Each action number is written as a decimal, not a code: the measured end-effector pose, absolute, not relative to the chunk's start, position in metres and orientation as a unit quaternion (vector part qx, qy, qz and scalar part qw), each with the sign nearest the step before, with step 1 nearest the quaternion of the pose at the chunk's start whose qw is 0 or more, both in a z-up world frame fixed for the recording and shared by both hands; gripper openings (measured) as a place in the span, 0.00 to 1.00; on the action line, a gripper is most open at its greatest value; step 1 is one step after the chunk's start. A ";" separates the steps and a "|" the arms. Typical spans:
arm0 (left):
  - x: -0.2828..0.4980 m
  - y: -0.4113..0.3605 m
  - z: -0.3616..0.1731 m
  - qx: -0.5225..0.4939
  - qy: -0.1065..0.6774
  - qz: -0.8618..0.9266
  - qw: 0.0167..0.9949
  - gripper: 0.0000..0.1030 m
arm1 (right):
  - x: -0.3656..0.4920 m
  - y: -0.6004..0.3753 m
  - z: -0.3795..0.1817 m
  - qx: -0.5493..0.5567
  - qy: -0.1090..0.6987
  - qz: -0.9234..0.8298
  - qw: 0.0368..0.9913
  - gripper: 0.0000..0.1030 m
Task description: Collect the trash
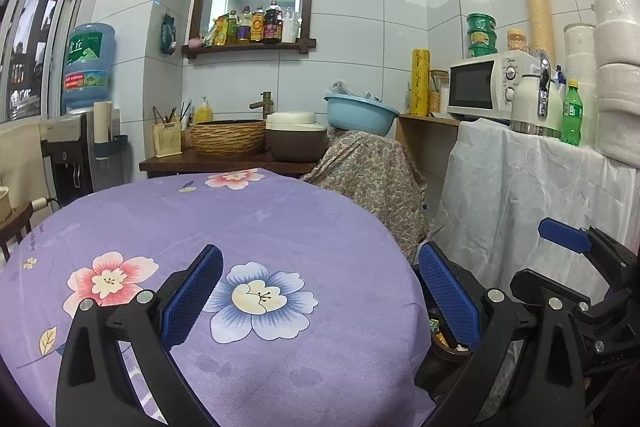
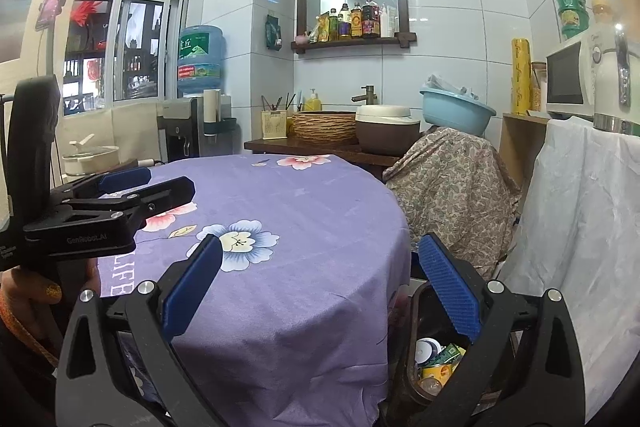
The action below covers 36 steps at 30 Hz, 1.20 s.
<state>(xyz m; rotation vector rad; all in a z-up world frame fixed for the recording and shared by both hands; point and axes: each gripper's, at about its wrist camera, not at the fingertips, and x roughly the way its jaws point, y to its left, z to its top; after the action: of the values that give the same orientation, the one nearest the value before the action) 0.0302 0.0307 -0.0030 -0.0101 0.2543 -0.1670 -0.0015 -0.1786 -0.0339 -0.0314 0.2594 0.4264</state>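
Both grippers hang over a round table [image 2: 304, 211] draped in a purple flowered cloth. The left gripper [image 1: 320, 291] has its blue-padded fingers spread wide, holding nothing; so does the right gripper [image 2: 320, 283]. The trash [image 2: 436, 359], cans and wrappers, lies in a dark bin [image 2: 412, 311] on the floor just right of the table. The right gripper's finger hides much of the bin, and the left view shows only a sliver of it.
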 end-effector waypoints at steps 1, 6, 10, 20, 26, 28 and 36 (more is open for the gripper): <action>0.029 0.030 -0.003 -0.004 0.125 -0.083 0.989 0.95 | -0.002 -0.179 -0.034 -0.016 0.126 0.210 0.969 0.94; 0.028 0.026 -0.003 0.008 0.119 -0.070 0.990 0.95 | -0.002 -0.182 -0.034 -0.012 0.124 0.207 0.970 0.94; 0.028 0.027 -0.003 0.006 0.120 -0.072 0.990 0.95 | 0.000 -0.186 -0.034 -0.008 0.125 0.205 0.971 0.94; 0.027 0.025 -0.003 0.012 0.117 -0.066 0.991 0.95 | 0.000 -0.187 -0.037 -0.011 0.127 0.206 0.970 0.94; 0.027 0.026 -0.004 0.008 0.121 -0.069 0.990 0.95 | 0.002 -0.187 -0.039 -0.009 0.132 0.205 0.970 0.94; 0.028 0.025 -0.004 0.006 0.123 -0.068 0.990 0.95 | 0.003 -0.188 -0.039 -0.008 0.134 0.206 0.969 0.94; 0.029 0.024 -0.005 0.010 0.125 -0.069 0.990 0.95 | 0.002 -0.188 -0.040 -0.006 0.135 0.205 0.969 0.94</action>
<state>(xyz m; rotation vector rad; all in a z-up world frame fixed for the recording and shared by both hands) 0.0286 0.0239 -0.0052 0.0208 0.2515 -0.1385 0.0021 -0.1878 -0.0404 -0.0113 0.2730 0.4146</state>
